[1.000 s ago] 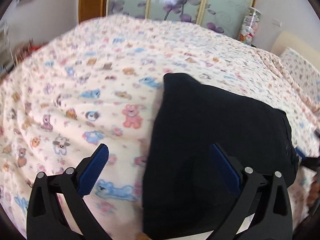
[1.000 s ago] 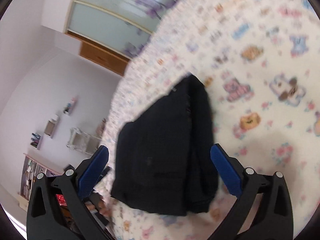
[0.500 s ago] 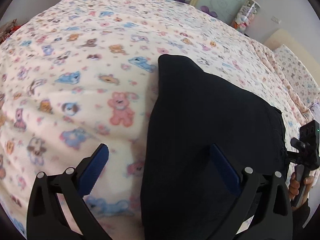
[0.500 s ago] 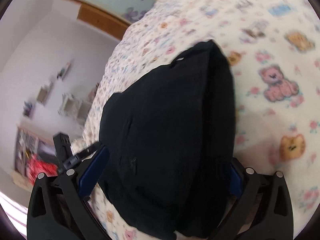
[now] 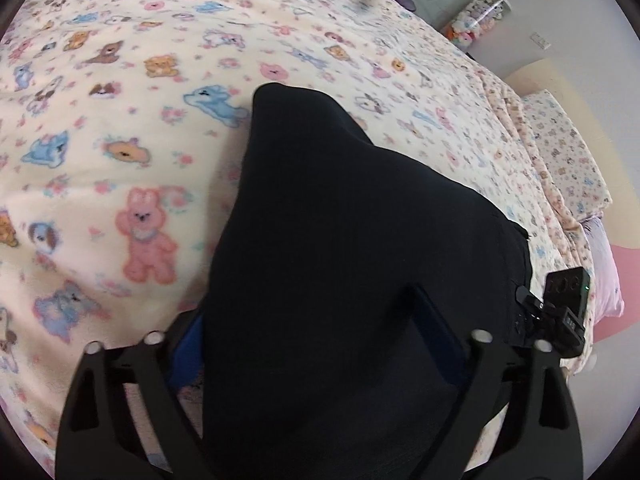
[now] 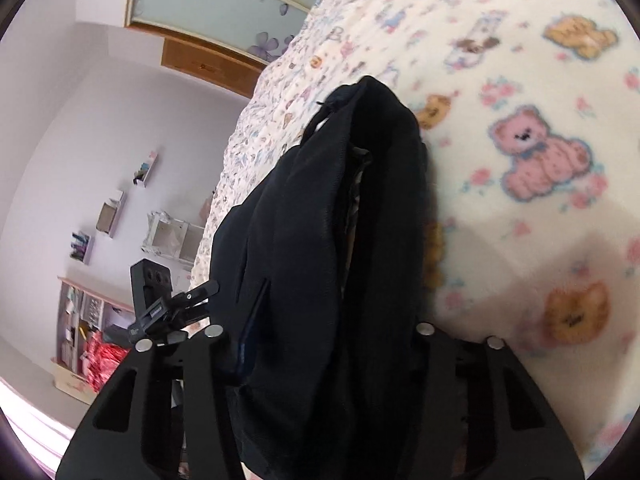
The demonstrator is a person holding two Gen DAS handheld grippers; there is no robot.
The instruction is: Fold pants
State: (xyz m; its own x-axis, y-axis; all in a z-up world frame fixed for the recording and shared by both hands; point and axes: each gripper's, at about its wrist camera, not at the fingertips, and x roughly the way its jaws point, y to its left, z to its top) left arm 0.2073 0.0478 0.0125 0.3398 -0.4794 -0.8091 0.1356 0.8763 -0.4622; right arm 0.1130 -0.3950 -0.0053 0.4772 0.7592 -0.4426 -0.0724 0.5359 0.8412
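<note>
The black pants (image 5: 352, 248) lie folded in a thick bundle on the bed's animal-print blanket (image 5: 120, 128). My left gripper (image 5: 316, 344) has its jaws around the near edge of the bundle, and the cloth fills the gap and covers the blue pads. In the right wrist view the pants (image 6: 320, 248) show stacked layers from the side. My right gripper (image 6: 320, 360) also has its jaws around the bundle's edge, its pads hidden by cloth. Each gripper shows in the other's view, the right one (image 5: 560, 312) and the left one (image 6: 160, 304).
A pillow (image 5: 568, 160) and headboard lie at the right of the bed. A wardrobe with flowered glass doors (image 6: 224, 0) stands beyond the bed. Shelves and a cluttered desk (image 6: 88, 320) line the lilac wall at the left.
Both grippers have moved forward onto the folded pants. Their jaws, open and clear of the cloth a second ago, now close in around the bundle's edges.
</note>
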